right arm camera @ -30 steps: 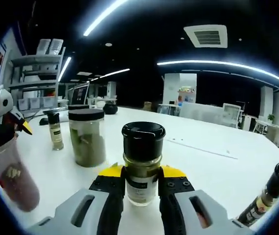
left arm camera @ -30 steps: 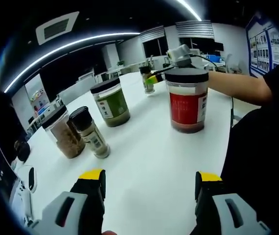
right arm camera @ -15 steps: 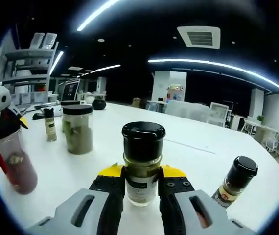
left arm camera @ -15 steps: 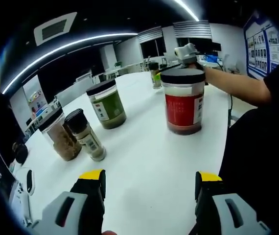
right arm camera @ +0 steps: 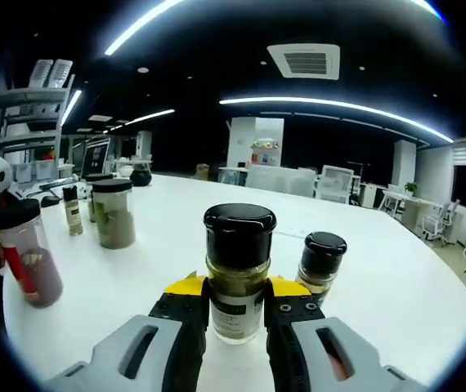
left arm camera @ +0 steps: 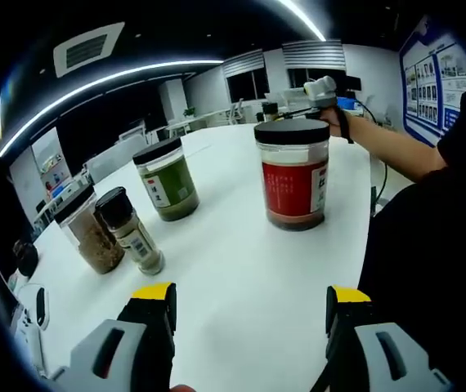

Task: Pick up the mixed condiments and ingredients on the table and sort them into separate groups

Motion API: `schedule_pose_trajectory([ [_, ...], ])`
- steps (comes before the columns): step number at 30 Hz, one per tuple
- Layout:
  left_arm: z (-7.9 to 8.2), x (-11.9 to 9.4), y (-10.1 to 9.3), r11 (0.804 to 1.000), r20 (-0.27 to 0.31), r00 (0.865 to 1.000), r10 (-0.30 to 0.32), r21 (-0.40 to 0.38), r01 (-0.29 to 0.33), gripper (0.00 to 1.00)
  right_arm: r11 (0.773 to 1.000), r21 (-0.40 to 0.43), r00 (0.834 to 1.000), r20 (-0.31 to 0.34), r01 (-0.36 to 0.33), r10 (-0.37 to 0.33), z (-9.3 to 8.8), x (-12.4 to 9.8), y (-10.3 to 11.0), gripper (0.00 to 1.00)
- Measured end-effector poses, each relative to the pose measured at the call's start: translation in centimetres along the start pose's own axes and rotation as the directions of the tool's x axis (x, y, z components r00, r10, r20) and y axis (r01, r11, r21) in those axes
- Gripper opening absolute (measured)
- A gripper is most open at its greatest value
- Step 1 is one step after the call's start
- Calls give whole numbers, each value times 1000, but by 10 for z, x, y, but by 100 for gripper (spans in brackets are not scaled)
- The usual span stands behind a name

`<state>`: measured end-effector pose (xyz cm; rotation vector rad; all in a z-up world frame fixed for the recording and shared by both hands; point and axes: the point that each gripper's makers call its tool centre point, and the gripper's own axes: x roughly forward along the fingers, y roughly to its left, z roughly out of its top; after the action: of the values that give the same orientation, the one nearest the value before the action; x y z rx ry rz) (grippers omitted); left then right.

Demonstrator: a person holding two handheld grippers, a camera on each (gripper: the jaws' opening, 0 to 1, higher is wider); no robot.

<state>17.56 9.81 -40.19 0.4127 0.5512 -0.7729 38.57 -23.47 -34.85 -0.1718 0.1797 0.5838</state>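
Dark office: ceiling light strips (right arm camera: 331,106), air vent (right arm camera: 302,60), shelving (right arm camera: 24,122) far left, white chairs (right arm camera: 429,220) far right.

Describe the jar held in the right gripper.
The small spice jar is clear glass with a round black cap and a pale label low on its front. It holds a greenish-brown seasoning. It stands upright, clamped at its lower body between the right gripper's yellow-tipped jaws, above the white table.
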Motion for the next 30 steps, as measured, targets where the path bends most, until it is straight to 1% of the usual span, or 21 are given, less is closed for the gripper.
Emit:
schedule_pose_trajectory([
  [3,1,0,3,1000,-6,1000,7,3,-7,75,1000,12,999,-25,22,-22,-5,-6,-10,27],
  [5,2,-1,6,1000,-8,1000,20,4,-20,75,999,-10,998,-36,47,-47,-6,-9,-15,27],
  [8,5,0,5,1000,-4,1000,23,-9,-23,75,998,7,998,-22,61,-61,-6,-15,-22,27],
  [10,9,-2,0,1000,-8,1000,16,11,-16,75,998,20,998,-18,62,-62,-7,-16,-25,27],
  [12,13,-5,-1,999,-2,1000,17,27,-17,75,997,10,997,-27,77,-77,-8,-18,-28,27],
  [14,16,-8,2,999,11,1000,25,25,-25,75,996,-2,995,-27,91,-91,-6,-22,-33,27],
  [17,12,-9,6,999,1,999,38,23,-38,75,994,25,994,-14,105,-105,-5,-27,-42,27],
  [20,9,-9,8,999,-5,999,43,21,-43,75,991,22,991,-23,131,-130,-7,-31,-49,27],
  [25,6,-7,7,999,-11,999,40,18,-40,75,985,46,985,-25,169,-168,-8,-39,-65,27],
  [27,4,-6,7,999,-20,999,43,22,-42,75,977,63,979,-35,204,-202,-12,-42,-75,27],
  [30,2,-6,8,999,-30,998,46,27,-46,75,970,70,972,-43,233,-231,-14,-44,-85,27],
])
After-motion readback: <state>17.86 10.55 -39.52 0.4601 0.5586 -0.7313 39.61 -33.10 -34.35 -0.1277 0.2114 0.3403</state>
